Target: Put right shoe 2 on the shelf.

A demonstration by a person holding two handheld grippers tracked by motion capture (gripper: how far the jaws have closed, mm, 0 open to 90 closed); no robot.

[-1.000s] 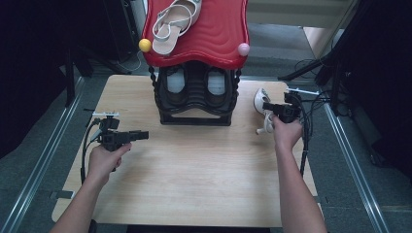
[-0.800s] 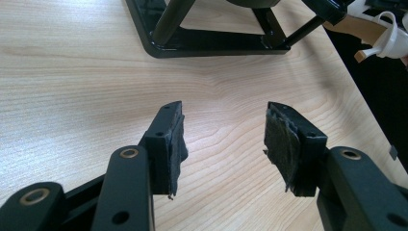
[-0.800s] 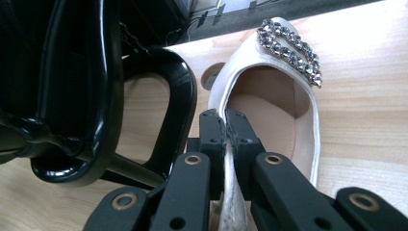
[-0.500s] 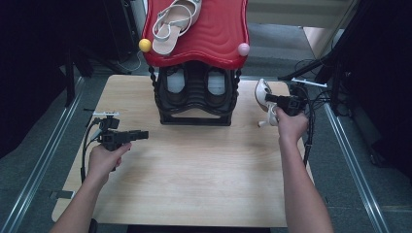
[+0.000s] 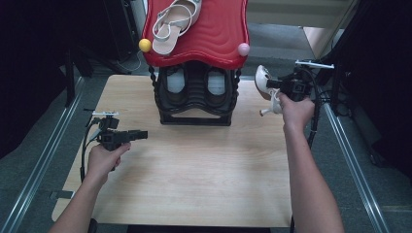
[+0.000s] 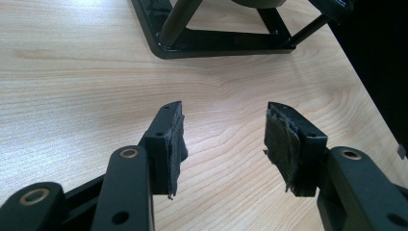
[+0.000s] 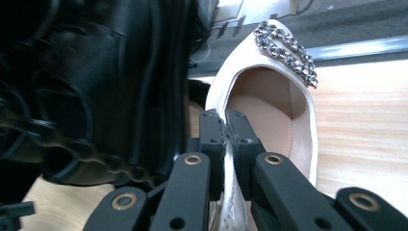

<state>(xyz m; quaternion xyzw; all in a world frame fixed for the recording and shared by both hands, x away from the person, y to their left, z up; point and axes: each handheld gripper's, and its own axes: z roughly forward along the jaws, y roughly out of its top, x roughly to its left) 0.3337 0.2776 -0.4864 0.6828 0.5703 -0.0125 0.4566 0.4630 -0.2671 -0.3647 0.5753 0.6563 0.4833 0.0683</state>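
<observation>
Raised since prev frame: right tongs [image 7: 225,126] clamped on shoe [image 7: 269,103] rim; thin pinch, may slip. Left tongs [image 6: 223,139] apart.

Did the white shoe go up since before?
Yes. The white shoe, clamped in the right gripper, has risen off the table, toward the shoe rack's red top shelf.

A light wooden desk [image 5: 194,184] is seen on grey floor [image 5: 29,194]; metal rails [image 5: 43,160] flank it; surroundings are dark.

Even overhead light on the table [image 5: 194,170], dark surroundings; close foreground softly blurred.
</observation>
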